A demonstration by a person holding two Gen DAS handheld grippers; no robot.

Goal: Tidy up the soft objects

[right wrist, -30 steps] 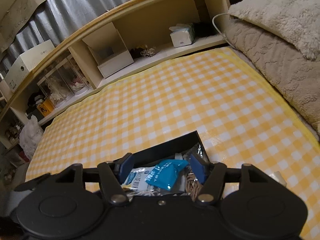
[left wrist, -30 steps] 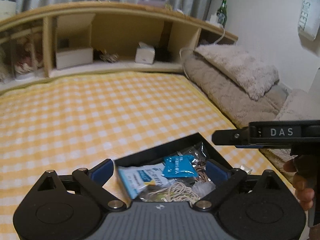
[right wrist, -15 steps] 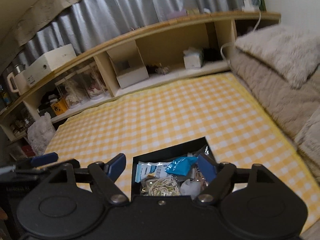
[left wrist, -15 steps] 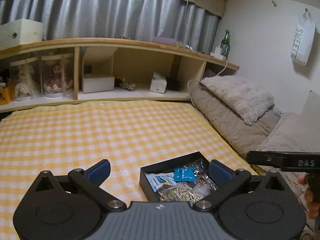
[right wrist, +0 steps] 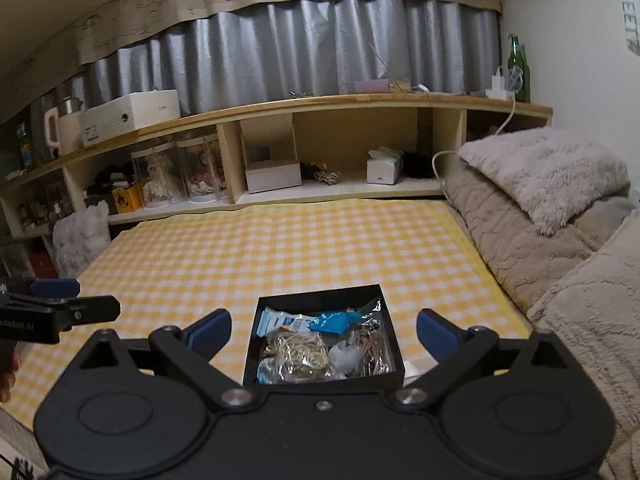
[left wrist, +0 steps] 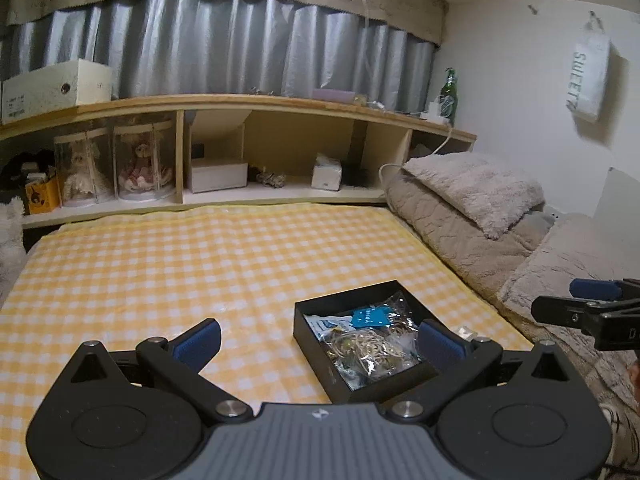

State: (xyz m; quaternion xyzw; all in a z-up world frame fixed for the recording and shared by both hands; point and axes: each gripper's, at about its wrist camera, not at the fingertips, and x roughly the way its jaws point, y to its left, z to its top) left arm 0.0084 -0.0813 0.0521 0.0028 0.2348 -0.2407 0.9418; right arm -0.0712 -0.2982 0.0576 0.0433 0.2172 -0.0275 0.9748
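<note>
A black box point(left wrist: 340, 302) point(right wrist: 316, 295) sits on the yellow checked mat point(left wrist: 200, 256) point(right wrist: 280, 248). It holds several small soft packets, among them a blue pouch point(left wrist: 370, 315) point(right wrist: 334, 320) and a clear bag of pale cords point(right wrist: 294, 350). My left gripper point(left wrist: 320, 338) is open and empty, held above and behind the box. My right gripper point(right wrist: 324, 330) is open and empty, with the box between its fingers in view. Each gripper shows at the edge of the other's view.
A wooden shelf unit point(left wrist: 280, 152) runs along the back with boxes, doll cases and a tissue box point(right wrist: 384, 166). Beige bedding and a fluffy pillow point(left wrist: 476, 188) point(right wrist: 548, 172) lie right of the mat. A small clear packet point(left wrist: 466, 332) lies beside the box.
Both grippers have pulled up and back from the box, so it looks smaller and the whole room shows. The right gripper's fingers have opened wider. The packets stay in the box.
</note>
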